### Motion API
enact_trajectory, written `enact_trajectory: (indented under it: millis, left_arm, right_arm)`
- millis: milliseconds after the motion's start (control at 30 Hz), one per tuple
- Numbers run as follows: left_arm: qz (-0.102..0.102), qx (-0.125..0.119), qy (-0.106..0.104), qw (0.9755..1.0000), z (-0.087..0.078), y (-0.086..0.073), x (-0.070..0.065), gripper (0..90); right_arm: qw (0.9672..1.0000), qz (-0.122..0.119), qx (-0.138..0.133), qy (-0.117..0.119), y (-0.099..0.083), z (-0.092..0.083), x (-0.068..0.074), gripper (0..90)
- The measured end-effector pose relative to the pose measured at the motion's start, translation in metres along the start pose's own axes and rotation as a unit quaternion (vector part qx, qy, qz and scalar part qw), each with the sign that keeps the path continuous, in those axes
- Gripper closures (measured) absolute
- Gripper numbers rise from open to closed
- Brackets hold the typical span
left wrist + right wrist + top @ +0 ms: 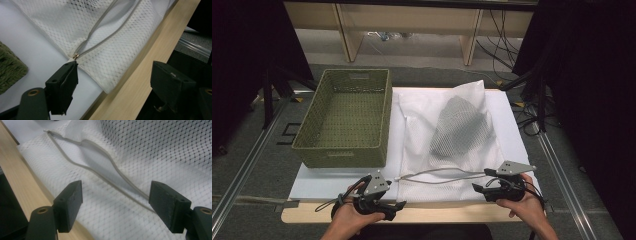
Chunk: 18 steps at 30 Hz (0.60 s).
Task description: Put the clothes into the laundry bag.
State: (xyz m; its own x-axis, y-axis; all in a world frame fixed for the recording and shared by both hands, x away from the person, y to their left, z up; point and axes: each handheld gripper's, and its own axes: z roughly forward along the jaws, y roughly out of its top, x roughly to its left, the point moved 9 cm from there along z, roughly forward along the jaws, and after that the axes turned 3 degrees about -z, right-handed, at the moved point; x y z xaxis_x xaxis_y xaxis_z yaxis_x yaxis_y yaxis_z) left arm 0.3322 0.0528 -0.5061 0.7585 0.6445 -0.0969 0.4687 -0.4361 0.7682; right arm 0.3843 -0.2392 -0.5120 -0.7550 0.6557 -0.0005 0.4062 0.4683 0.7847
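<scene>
L gripper (113, 75) jaws wide open w/ nothing held, near the zip pull (75, 55), R gripper (116, 197) likewise open, empty, over the unzipped opening of mesh laundry bag (447, 135) lying flat beside green basket (344, 117).

The grey garment (460, 125) shows only dimly through the mesh bag (422, 120) — its kind cannot be told.
</scene>
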Motion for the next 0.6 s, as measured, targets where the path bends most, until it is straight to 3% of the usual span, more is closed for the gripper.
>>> enact_trajectory:
  millis: [100,133,167,233,400,433,467,600]
  left_arm:
    - [0.004,0.002,0.000,1.0000,0.000,-0.003,-0.002,21.4]
    - [0.002,0.002,0.000,1.0000,0.000,-0.004,-0.003,21.4]
    - [0.002,0.002,-0.001,1.0000,-0.001,-0.004,-0.004,21.4]
    - [0.002,0.006,0.003,1.0000,-0.001,-0.006,-0.004,21.4]
    - [0.013,0.013,0.007,0.9998,0.001,-0.008,-0.002,21.4]
    - [0.018,0.018,0.010,0.9996,0.001,-0.009,-0.002,21.4]
    - [0.017,0.019,0.012,0.9996,0.001,-0.009,-0.002,21.4]
    - [0.014,0.013,0.005,0.9998,0.003,-0.007,-0.006,21.4]
  right_arm:
    - [1.0000,0.003,-0.001,-0.003,-0.003,-0.004,0.004,28.1]
    - [0.9999,0.010,0.005,0.011,-0.005,-0.004,0.008,28.1]
    - [1.0000,-0.001,0.003,0.004,-0.005,-0.005,0.008,28.1]
    - [1.0000,0.002,0.002,-0.007,-0.008,-0.007,0.010,28.1]
    - [0.9999,-0.001,0.006,-0.009,-0.015,-0.011,0.016,28.1]
    - [1.0000,-0.006,0.003,0.001,-0.017,-0.011,0.018,28.1]
    - [0.9998,-0.012,0.007,-0.010,-0.019,-0.013,0.018,28.1]
    - [0.9998,-0.012,0.014,-0.008,-0.025,-0.016,0.022,28.1]
